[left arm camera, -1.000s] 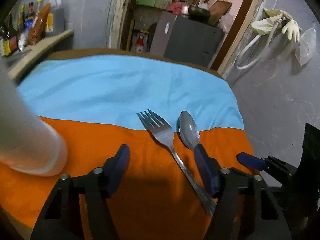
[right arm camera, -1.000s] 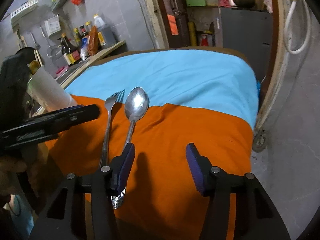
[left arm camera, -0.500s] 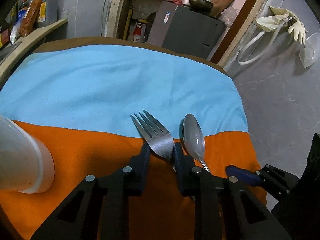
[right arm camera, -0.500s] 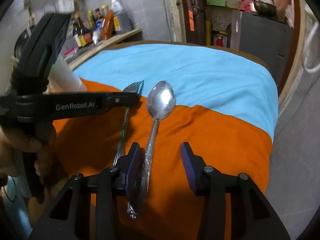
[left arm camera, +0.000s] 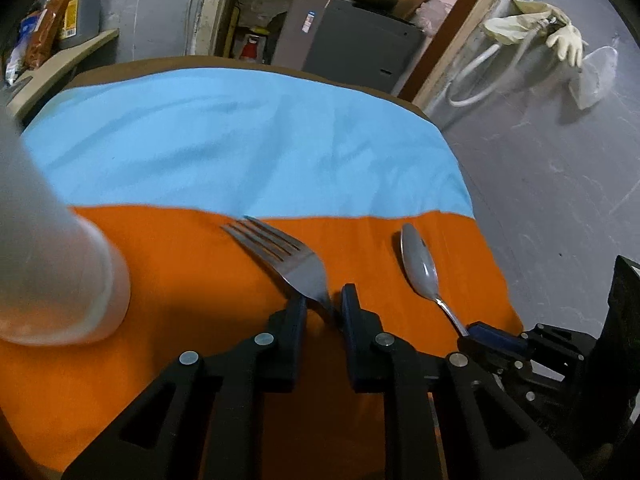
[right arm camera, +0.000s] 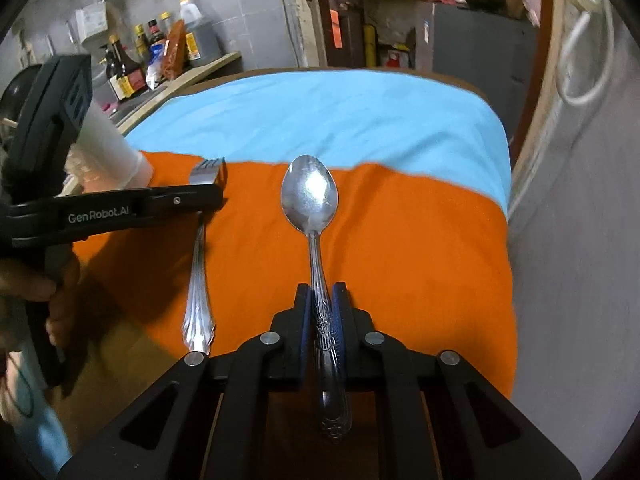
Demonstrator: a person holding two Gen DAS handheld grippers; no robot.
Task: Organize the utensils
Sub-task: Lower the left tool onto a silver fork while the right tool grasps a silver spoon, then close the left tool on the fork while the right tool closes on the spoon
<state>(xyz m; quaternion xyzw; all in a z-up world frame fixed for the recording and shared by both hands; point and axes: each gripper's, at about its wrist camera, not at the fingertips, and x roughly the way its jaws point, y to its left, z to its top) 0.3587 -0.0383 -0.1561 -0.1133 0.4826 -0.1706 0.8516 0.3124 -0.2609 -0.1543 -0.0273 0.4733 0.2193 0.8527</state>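
Note:
A steel fork (left arm camera: 280, 252) is held at its neck by my left gripper (left arm camera: 324, 308), tines pointing away over the orange cloth (left arm camera: 180, 264). A steel spoon (right arm camera: 310, 196) is held by its patterned handle in my right gripper (right arm camera: 322, 304), bowl pointing away. The right wrist view shows the left gripper (right arm camera: 212, 200) clamped across the fork (right arm camera: 198, 280), whose handle hangs toward the table's front edge. The spoon (left arm camera: 418, 264) and the right gripper (left arm camera: 486, 334) show in the left wrist view at the right. A white cup (left arm camera: 52, 264) stands upright at the left.
A blue cloth (left arm camera: 240, 140) covers the far half of the table. A shelf with bottles (right arm camera: 160, 52) runs along the left. A grey cabinet (left arm camera: 352, 44) stands behind the table. The table's right edge drops to the grey floor (left arm camera: 560, 180).
Both grippers closed from open, the left on the fork's neck and the right on the spoon's handle. The fork and spoon now sit farther apart.

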